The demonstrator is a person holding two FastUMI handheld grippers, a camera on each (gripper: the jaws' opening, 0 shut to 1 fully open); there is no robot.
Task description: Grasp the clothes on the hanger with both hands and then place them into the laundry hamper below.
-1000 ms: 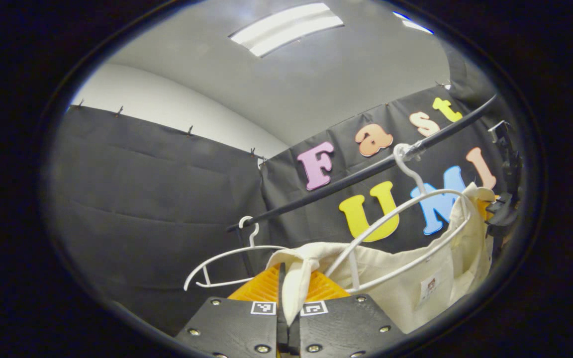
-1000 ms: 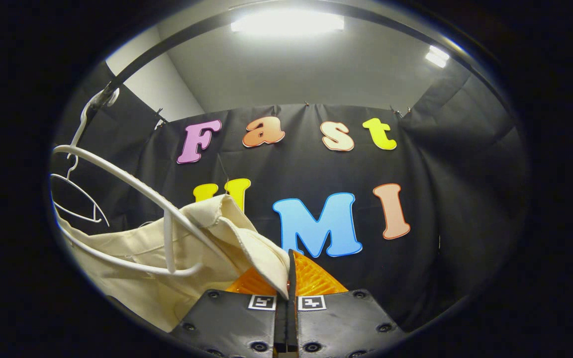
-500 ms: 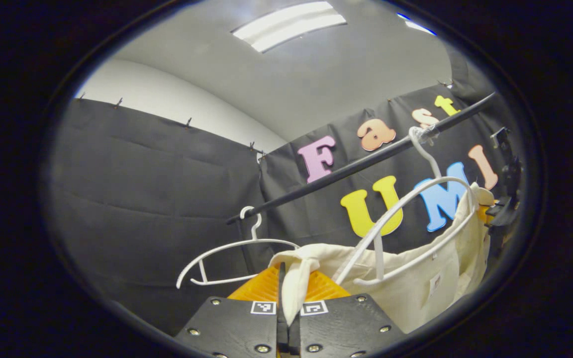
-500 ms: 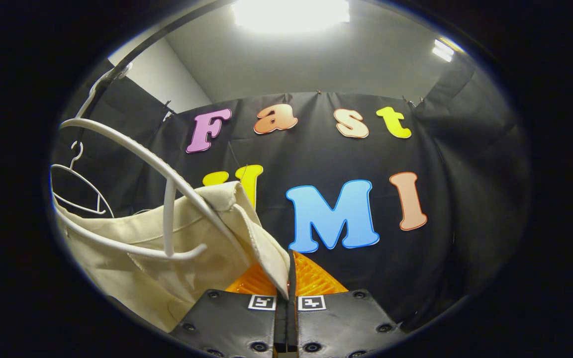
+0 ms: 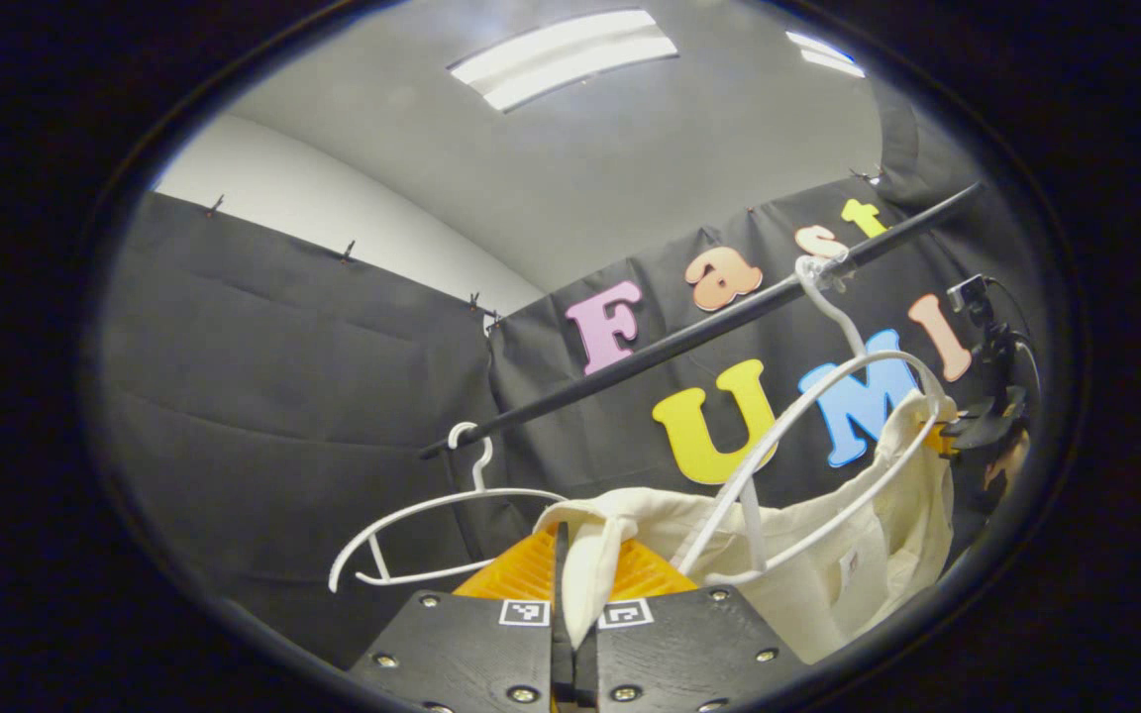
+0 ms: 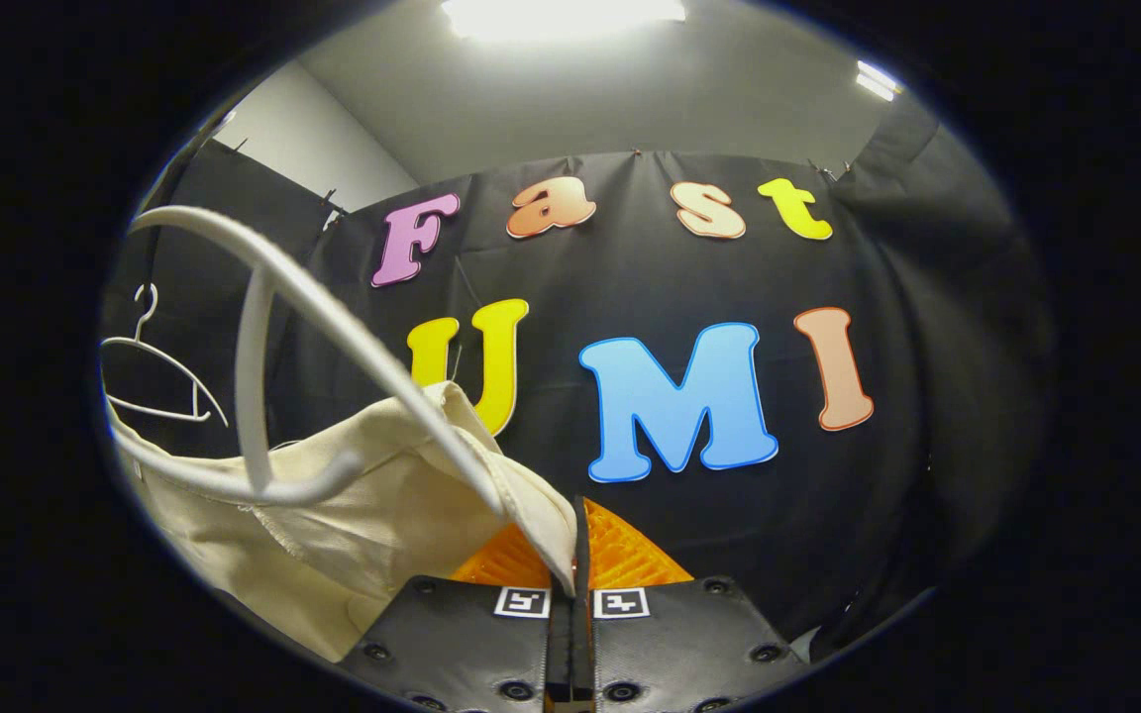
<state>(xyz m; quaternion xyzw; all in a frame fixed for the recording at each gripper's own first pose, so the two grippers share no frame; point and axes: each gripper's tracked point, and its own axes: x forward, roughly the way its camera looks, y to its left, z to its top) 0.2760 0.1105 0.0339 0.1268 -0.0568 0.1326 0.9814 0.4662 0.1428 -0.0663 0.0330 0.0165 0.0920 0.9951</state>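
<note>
Your left claw is clamped on one corner of the cream garment; the cloth comes up folded between the two fingers, so the grip has a thick piece and should not slip easily. Your right claw is closed on the opposite corner of the same garment, with the hem caught in the narrow line where the fingers meet. You hold both ends because the cloth is wide and soft, and in this way it stays stretched between your hands and does not fall in a heap.

The garment is not free yet. It hangs around the white hanger, which passes through the cloth: in the right gripper view the hanger's arm lies across the top edge of the fabric, touching it near your claw. The hook of this hanger sits on the black rail. A second, bare hanger hangs further along the same rail and is apart from the cloth.

I judge that the step now is to draw the cloth off the hanger's shoulders. The risk is that the hanger comes away from the rail together with the garment. The laundry hamper should be below, so after the release you lower both hands together
</note>
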